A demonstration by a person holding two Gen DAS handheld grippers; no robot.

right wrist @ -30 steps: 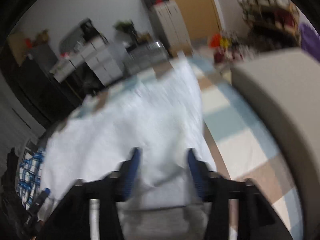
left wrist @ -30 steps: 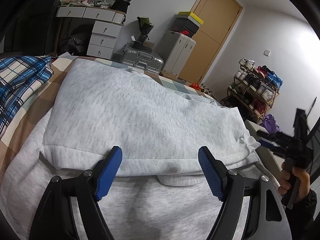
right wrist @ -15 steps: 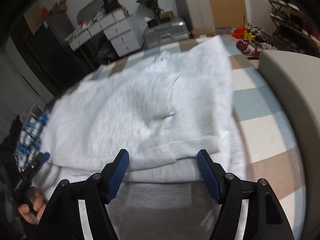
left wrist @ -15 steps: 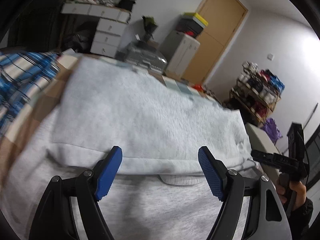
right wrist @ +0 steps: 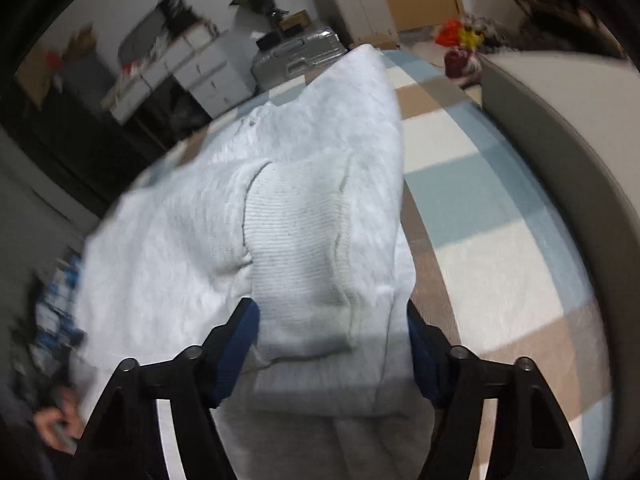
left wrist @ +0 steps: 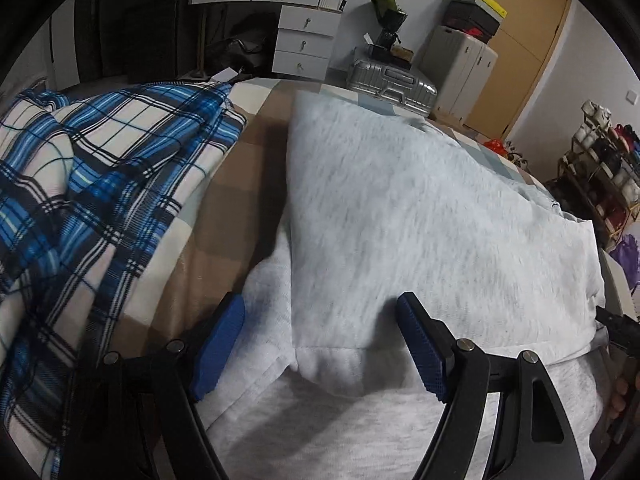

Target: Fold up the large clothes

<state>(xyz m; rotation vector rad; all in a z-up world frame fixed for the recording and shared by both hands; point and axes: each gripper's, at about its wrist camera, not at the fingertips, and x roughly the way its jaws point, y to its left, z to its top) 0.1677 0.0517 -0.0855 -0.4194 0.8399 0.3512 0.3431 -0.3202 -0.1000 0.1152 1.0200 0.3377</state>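
Note:
A light grey sweatshirt [left wrist: 420,208] lies folded on the bed. My left gripper [left wrist: 320,336] hovers low over its near left corner, where a top layer overlaps a sleeve. Its jaws are closing; cloth lies under and between the blue pads [left wrist: 218,344], which do not pinch it. In the right wrist view the sweatshirt [right wrist: 192,240] shows a ribbed cuff [right wrist: 304,264] folded onto its near right corner. My right gripper [right wrist: 332,340] straddles that corner with its jaws closing, and the cloth bulges between them. A hand [right wrist: 56,428] shows blurred at the lower left.
A blue plaid blanket [left wrist: 80,200] is heaped on the left of the checkered bedsheet [left wrist: 224,208]. Beyond the bed stand a silver suitcase [left wrist: 390,84], white drawers [left wrist: 304,36] and a shoe rack [left wrist: 600,168]. A grey padded bed frame [right wrist: 560,160] curves along the right.
The left gripper swung left to the sweatshirt's near left corner, and the plaid blanket came into view. The right gripper sank toward the ribbed cuff; its jaws widened, then narrowed.

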